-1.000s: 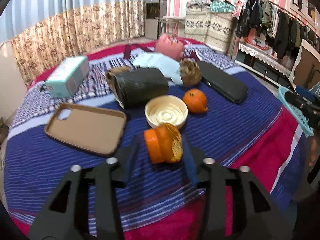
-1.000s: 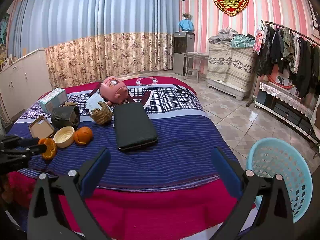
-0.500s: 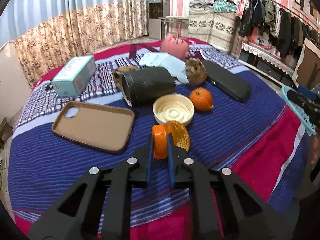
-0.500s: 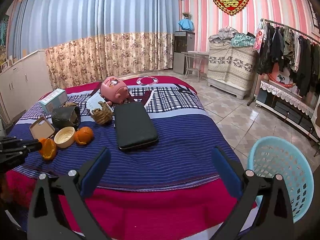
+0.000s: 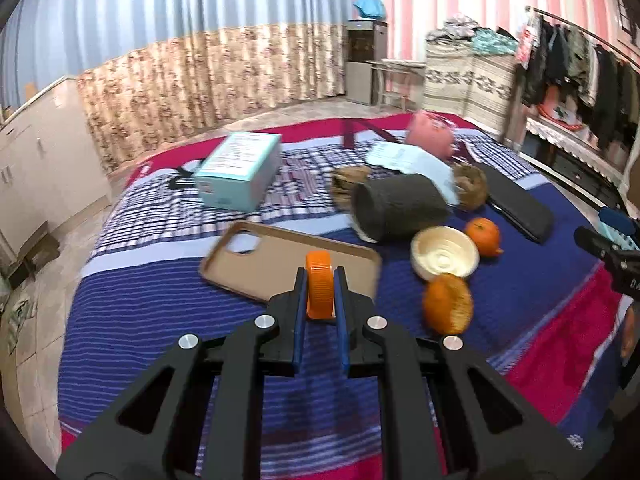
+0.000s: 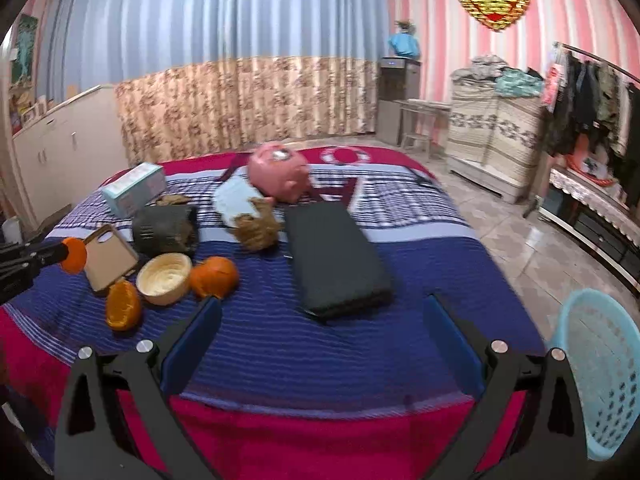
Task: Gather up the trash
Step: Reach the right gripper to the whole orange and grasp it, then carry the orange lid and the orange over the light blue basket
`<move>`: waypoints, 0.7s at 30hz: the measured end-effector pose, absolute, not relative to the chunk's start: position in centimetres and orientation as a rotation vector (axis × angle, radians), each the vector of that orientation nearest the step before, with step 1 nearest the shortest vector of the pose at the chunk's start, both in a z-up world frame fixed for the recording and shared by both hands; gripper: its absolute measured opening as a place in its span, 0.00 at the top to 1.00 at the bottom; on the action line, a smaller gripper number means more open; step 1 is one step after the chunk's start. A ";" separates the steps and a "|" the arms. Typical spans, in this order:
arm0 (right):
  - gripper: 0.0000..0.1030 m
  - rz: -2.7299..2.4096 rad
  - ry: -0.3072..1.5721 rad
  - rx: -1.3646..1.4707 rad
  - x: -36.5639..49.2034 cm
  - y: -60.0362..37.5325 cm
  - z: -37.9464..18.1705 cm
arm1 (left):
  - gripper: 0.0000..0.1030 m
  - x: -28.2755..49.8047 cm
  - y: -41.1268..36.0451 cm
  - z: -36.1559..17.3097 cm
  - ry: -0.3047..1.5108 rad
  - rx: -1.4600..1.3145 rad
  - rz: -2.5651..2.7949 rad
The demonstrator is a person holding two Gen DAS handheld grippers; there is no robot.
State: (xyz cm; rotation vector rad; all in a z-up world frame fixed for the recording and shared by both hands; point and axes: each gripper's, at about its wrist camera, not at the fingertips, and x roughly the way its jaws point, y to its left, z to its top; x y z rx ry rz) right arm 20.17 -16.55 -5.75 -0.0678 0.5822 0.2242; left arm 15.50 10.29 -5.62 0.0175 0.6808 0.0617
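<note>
My left gripper (image 5: 319, 276) is shut on a ribbed orange bottle cap (image 5: 319, 285), held on edge between the blue pads just above the bedspread. In the right wrist view the same cap (image 6: 74, 255) hangs at the far left, above the phone case. An orange peel half (image 5: 448, 305) lies on the cover to the right of the cap, beside a cream bowl (image 5: 444, 255) and a whole orange (image 5: 484, 235). My right gripper (image 6: 320, 314) stands wide open over the near edge of the bed with nothing between its fingers.
A light-blue plastic basket (image 6: 600, 372) stands on the floor at the bed's right. On the bed lie a brown phone case (image 5: 280, 257), a teal box (image 5: 240, 170), a dark rolled sleeve (image 5: 400, 206), a black flat case (image 6: 334, 256) and a pink piggy bank (image 6: 278, 170).
The left jaws closed on the orange cap and carried it up and to the left, away from the peel. The right gripper shifted slightly, still open.
</note>
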 end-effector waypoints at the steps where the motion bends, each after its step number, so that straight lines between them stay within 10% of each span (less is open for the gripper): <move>1: 0.05 0.242 0.585 -0.074 20.5 -15.7 -5.9 | 0.89 15.5 10.6 -5.6 0.676 0.015 0.071; 21: 0.71 0.443 0.722 -0.142 24.6 -9.0 -8.2 | 0.89 16.6 15.3 -5.2 0.633 -0.062 0.147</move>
